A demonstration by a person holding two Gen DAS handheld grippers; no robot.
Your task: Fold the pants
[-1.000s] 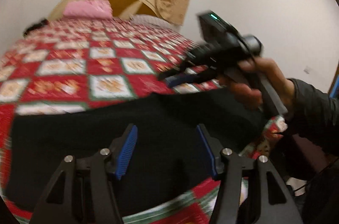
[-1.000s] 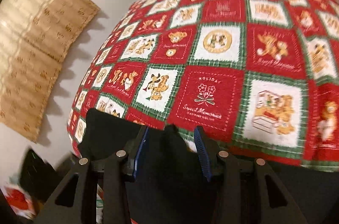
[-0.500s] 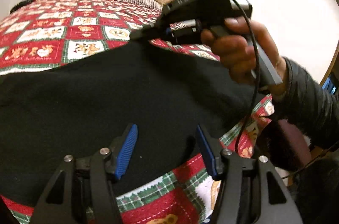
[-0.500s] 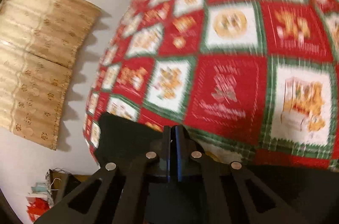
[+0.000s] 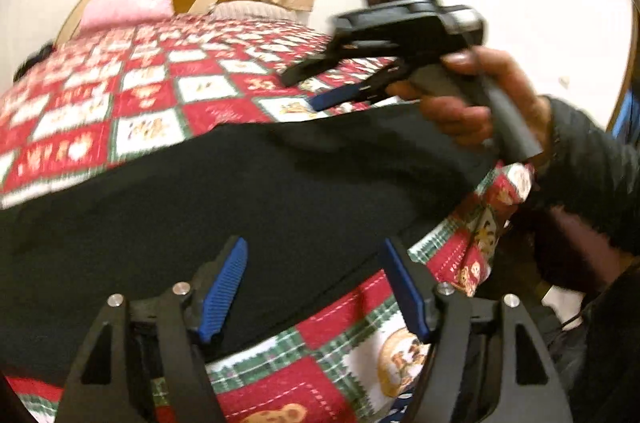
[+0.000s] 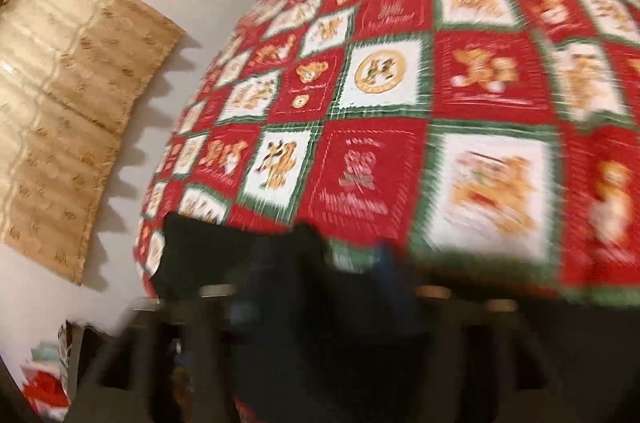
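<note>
- left wrist view: the left gripper (image 5: 314, 283) hangs over the black pants (image 5: 240, 195), its blue pads spread wide with nothing pinched; the jaws have just been opening. the pants lie flat across the near edge of the red patchwork quilt (image 5: 152, 103).
- same view: a hand (image 5: 480, 95) holds the right gripper (image 5: 308, 89) above the pants' far edge, jaws parted, gripping nothing.
- right wrist view: blurred; the right gripper's (image 6: 316, 263) jaws have just been opening, apart over dark cloth (image 6: 224, 255) at the quilt's (image 6: 368, 175) edge.
</note>
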